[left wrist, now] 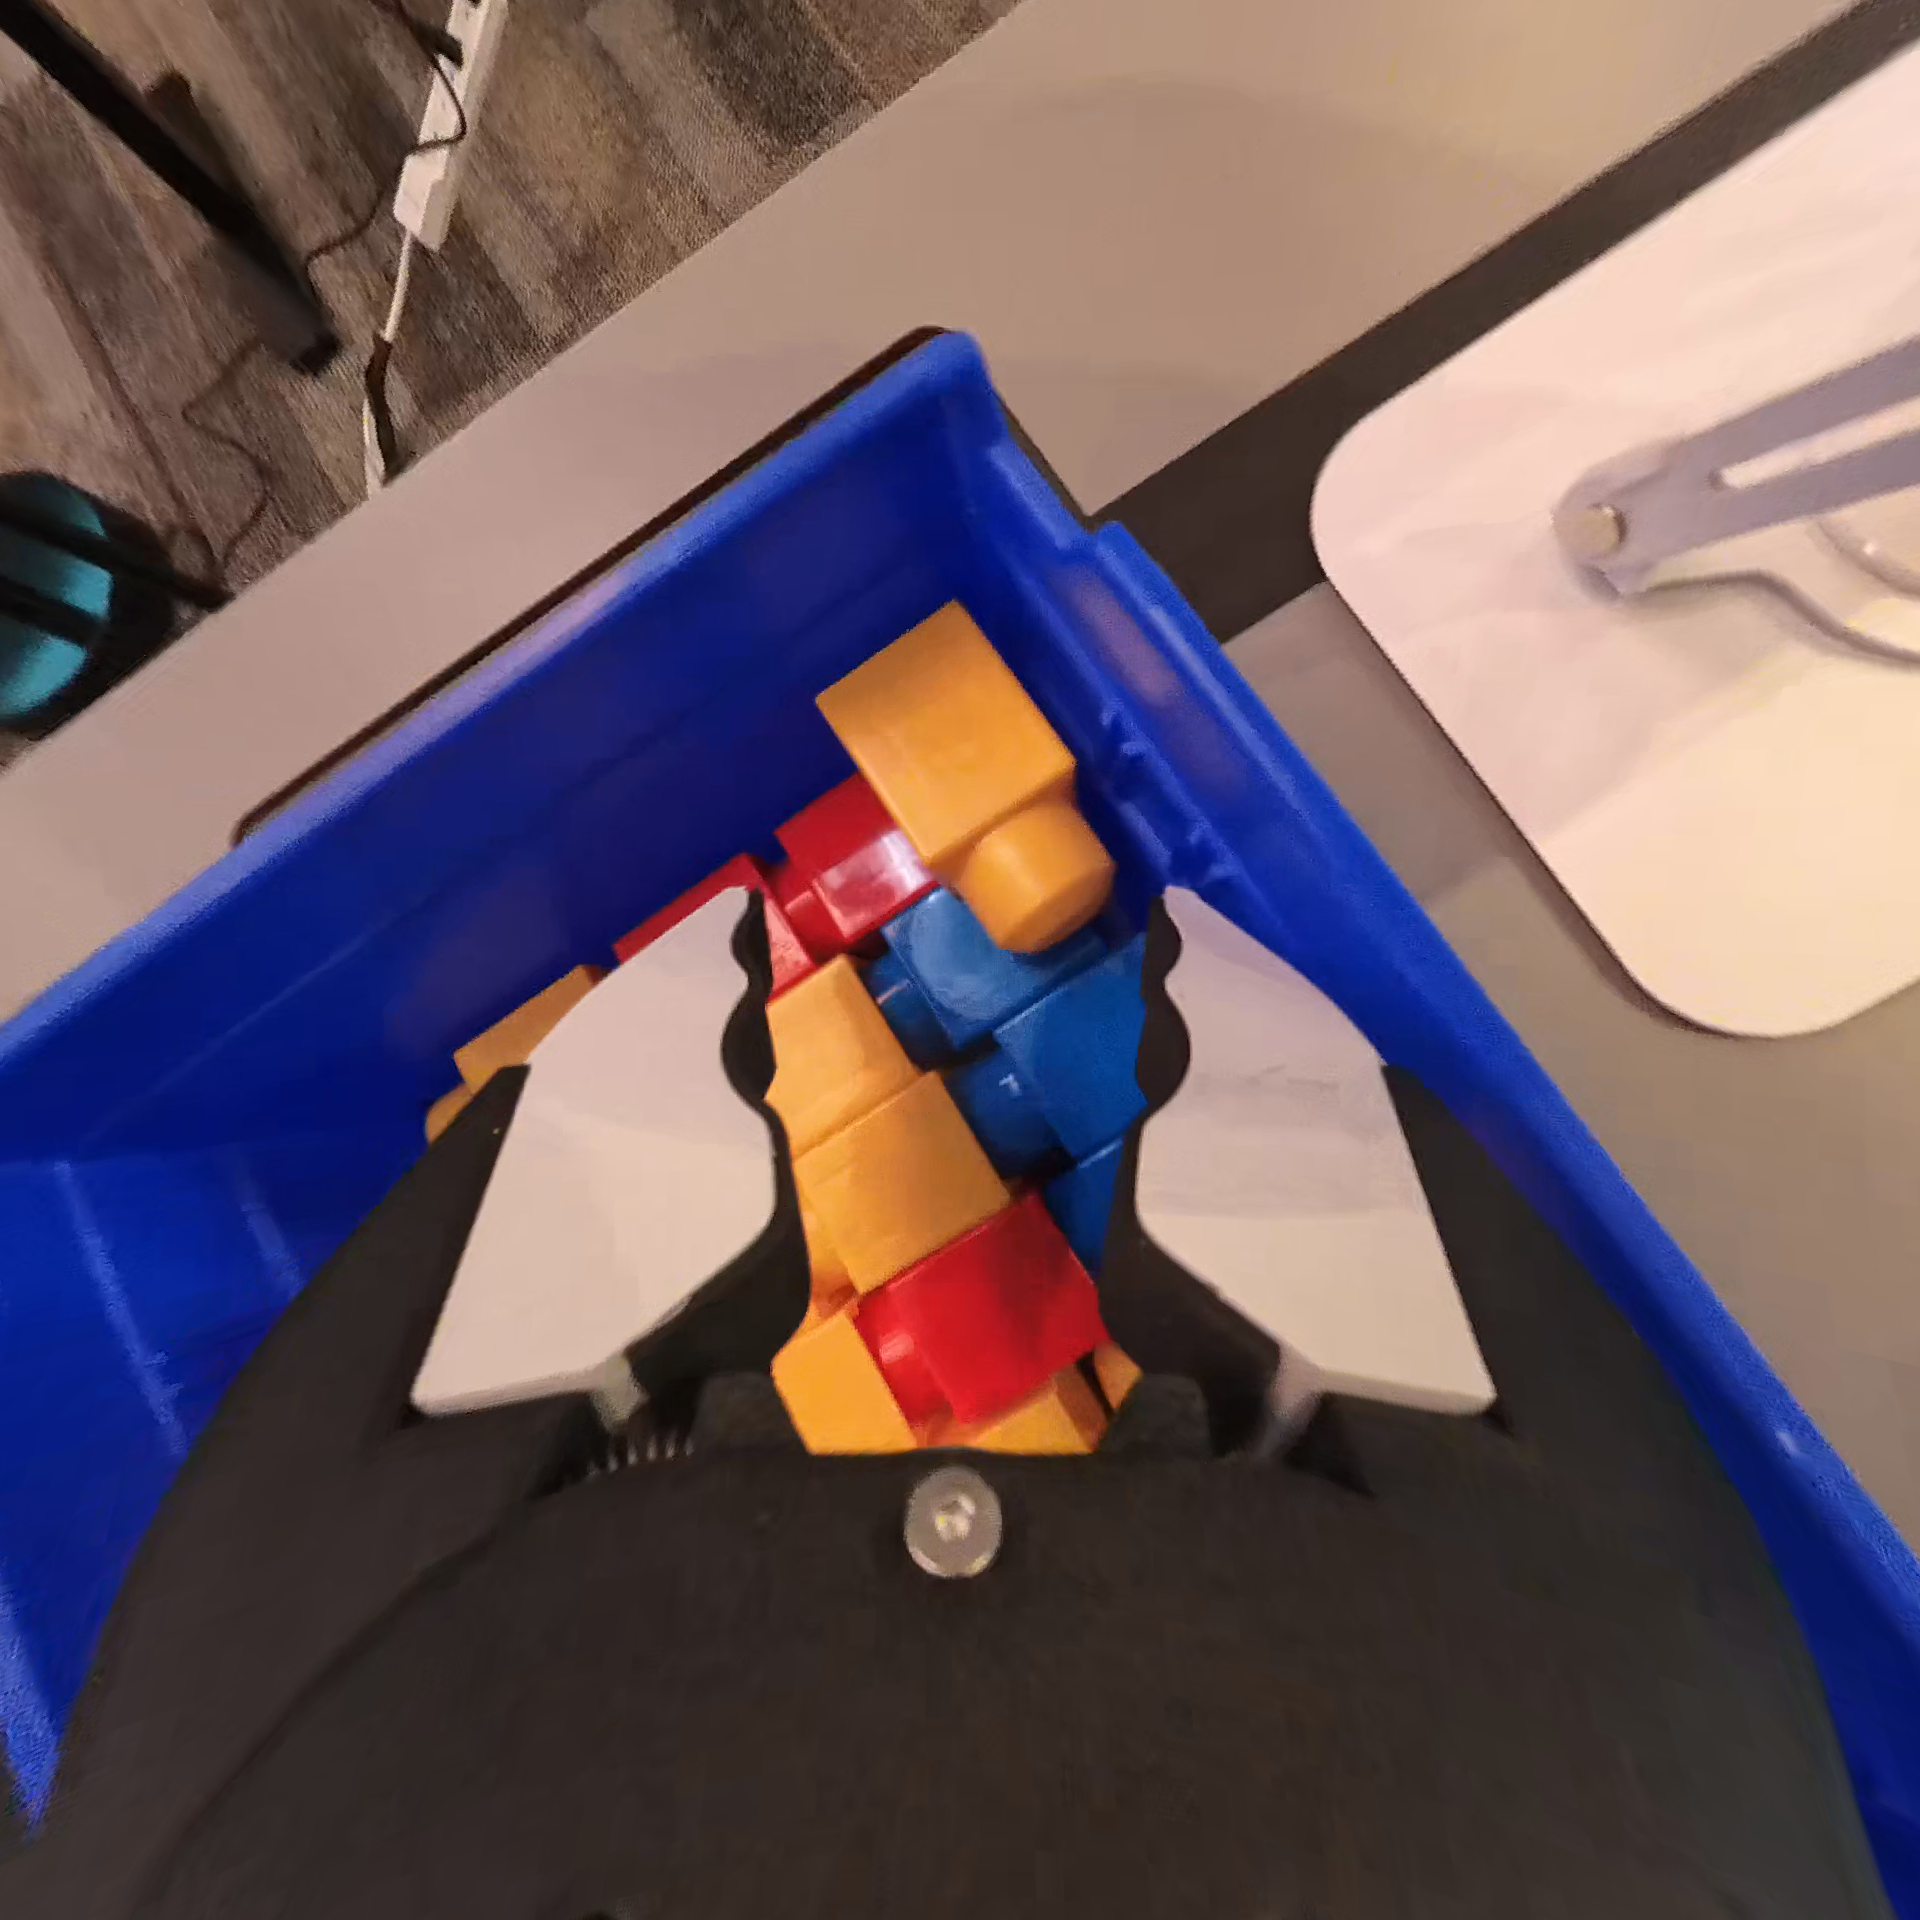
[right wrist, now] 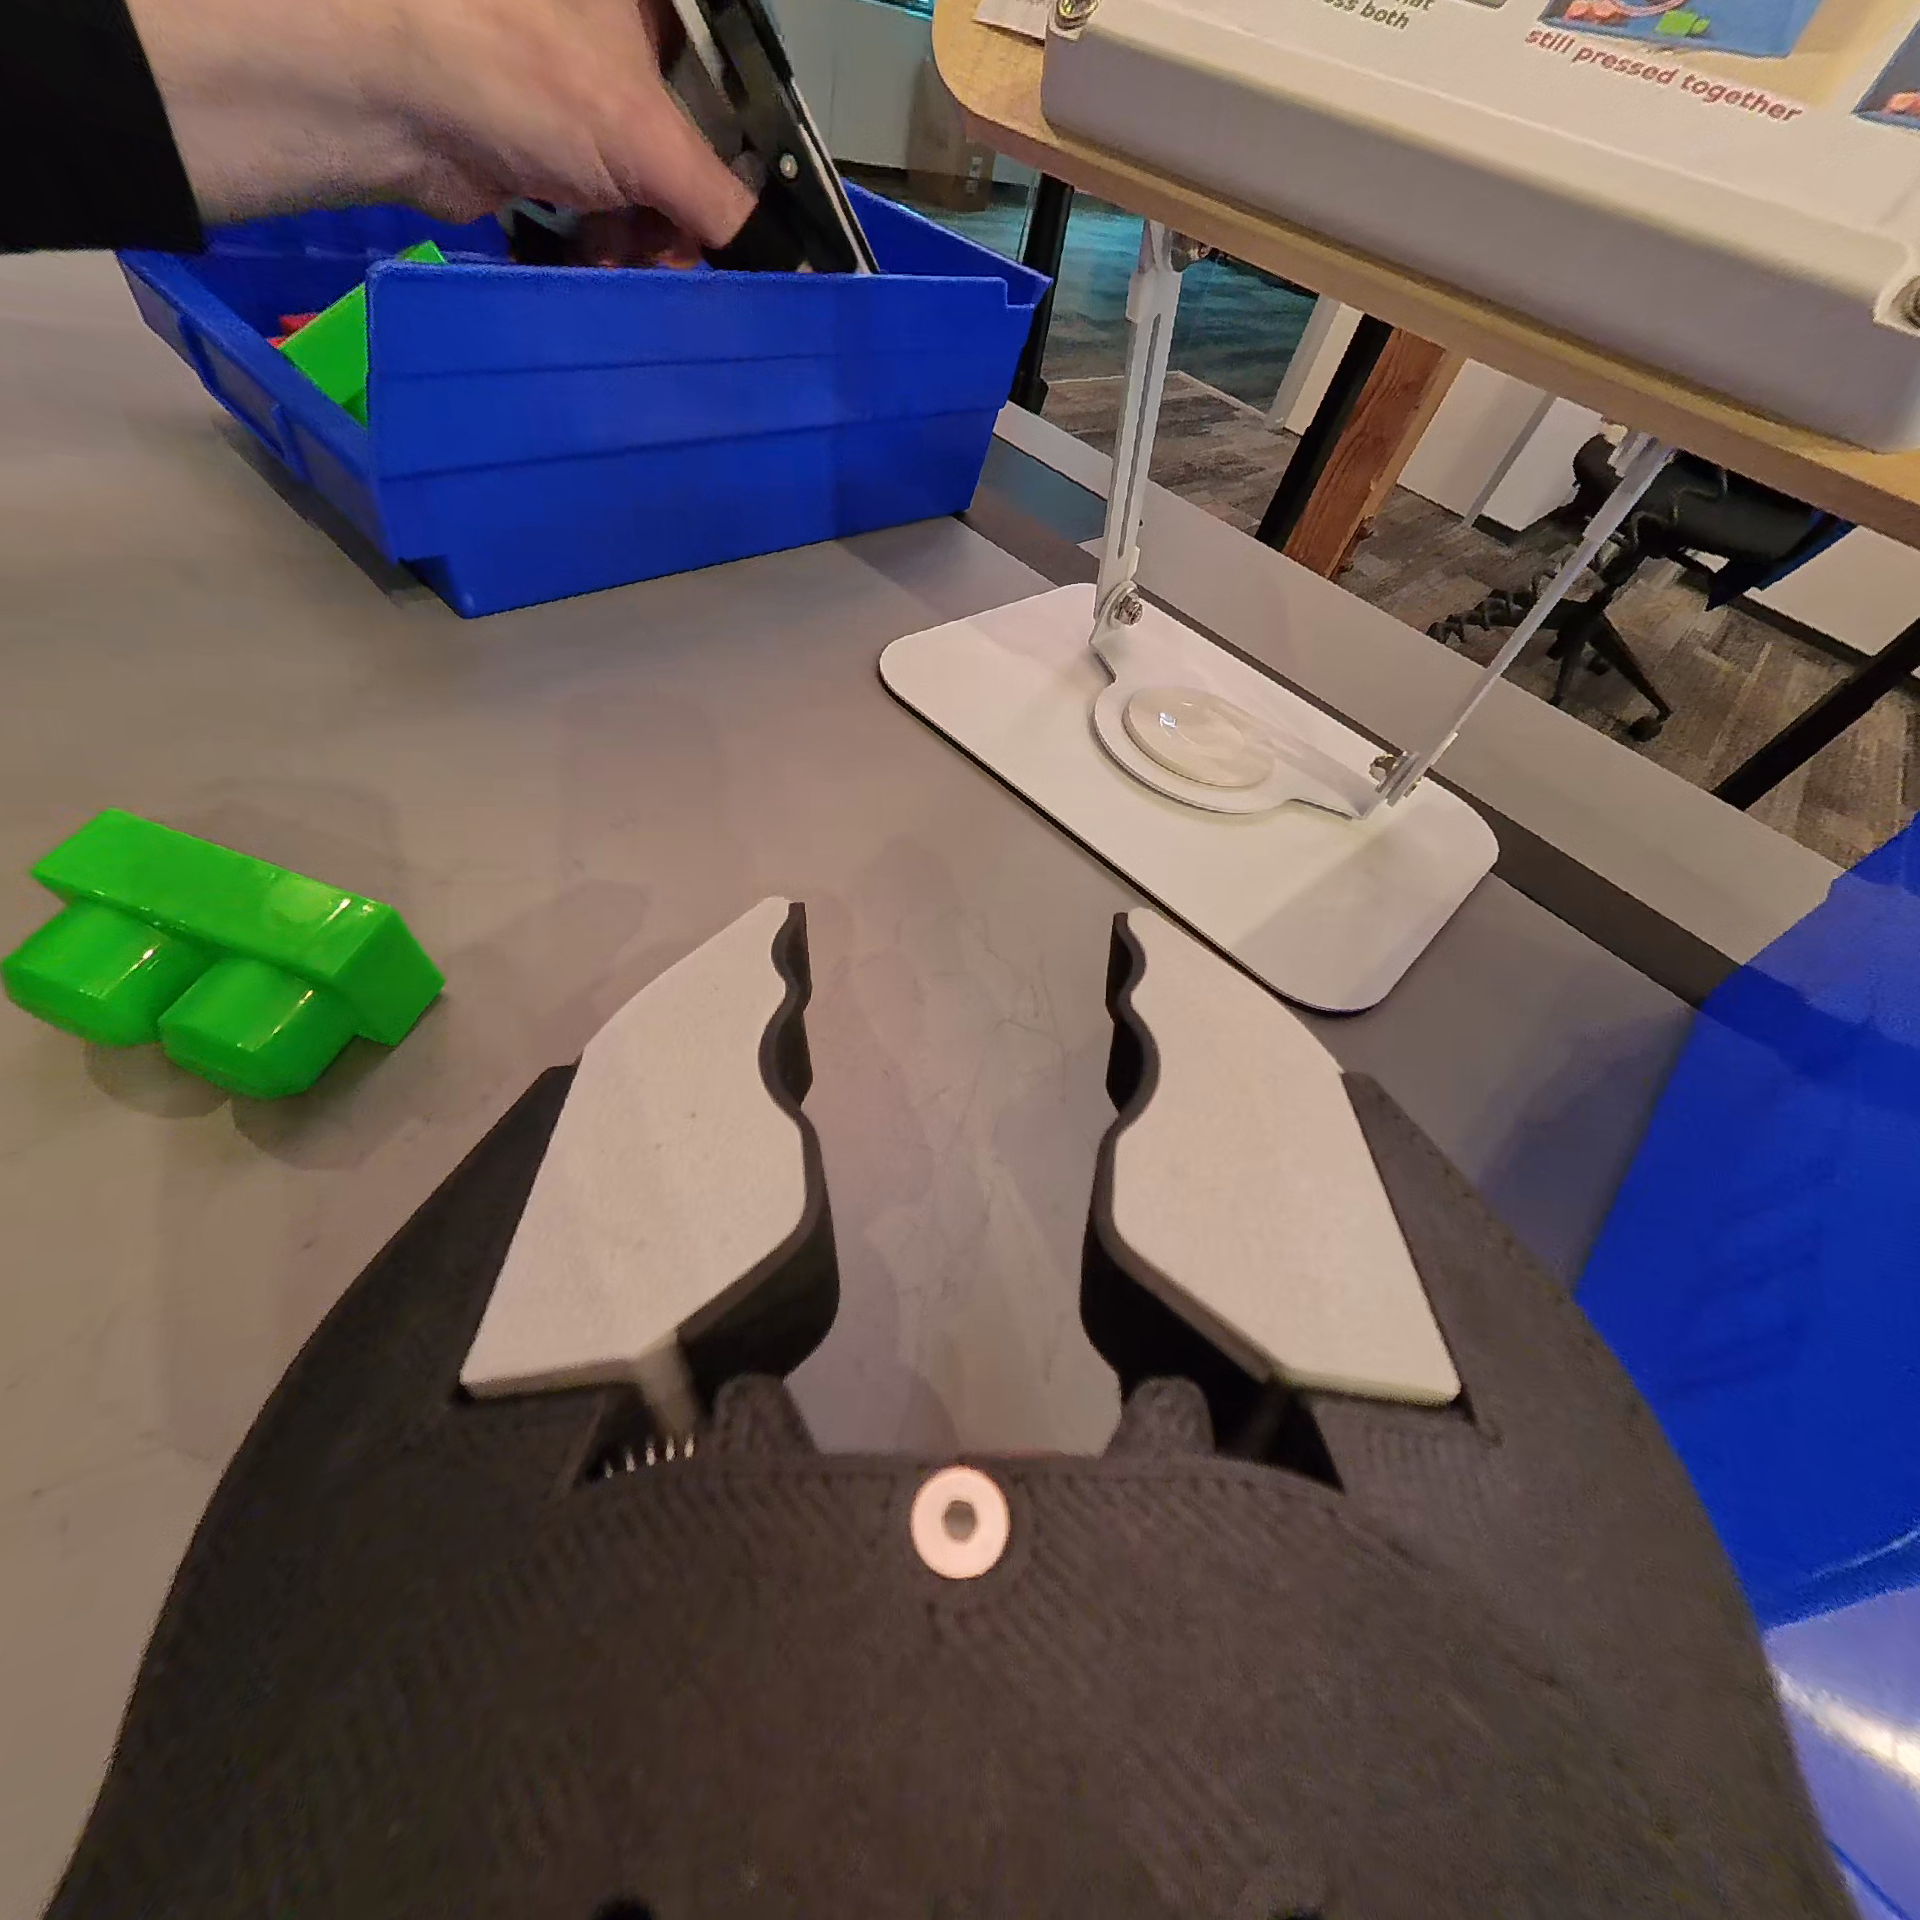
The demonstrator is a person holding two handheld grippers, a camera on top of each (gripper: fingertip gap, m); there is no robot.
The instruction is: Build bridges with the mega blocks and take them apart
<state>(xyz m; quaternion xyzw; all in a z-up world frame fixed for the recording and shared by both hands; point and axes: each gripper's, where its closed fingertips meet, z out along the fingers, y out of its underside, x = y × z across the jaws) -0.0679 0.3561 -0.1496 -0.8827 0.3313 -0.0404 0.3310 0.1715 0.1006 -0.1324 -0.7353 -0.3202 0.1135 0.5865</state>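
Observation:
My left gripper (left wrist: 951,914) reaches down into the blue bin (left wrist: 582,769), with its fingers spread over a pile of mega blocks. An orange block (left wrist: 862,1101) and a blue block (left wrist: 1049,1060) lie between the fingers, a red block (left wrist: 977,1309) lies nearer the palm, and another orange block (left wrist: 966,769) lies beyond the tips. I see no block lifted or clamped. In the right wrist view a hand holds this gripper (right wrist: 790,208) inside the bin (right wrist: 675,416). My right gripper (right wrist: 956,920) is open and empty above the grey table (right wrist: 623,779). A green block (right wrist: 218,956) lies on its side to its left.
A white stand base (right wrist: 1247,883) with slanted legs sits right of the bin and carries a board overhead (right wrist: 1455,208). It also shows in the left wrist view (left wrist: 1662,727). A blue surface (right wrist: 1766,1299) is at the right edge. Green blocks (right wrist: 343,343) sit in the bin. The gap from one gripper's tips to the other's is roughly 35 centimeters.

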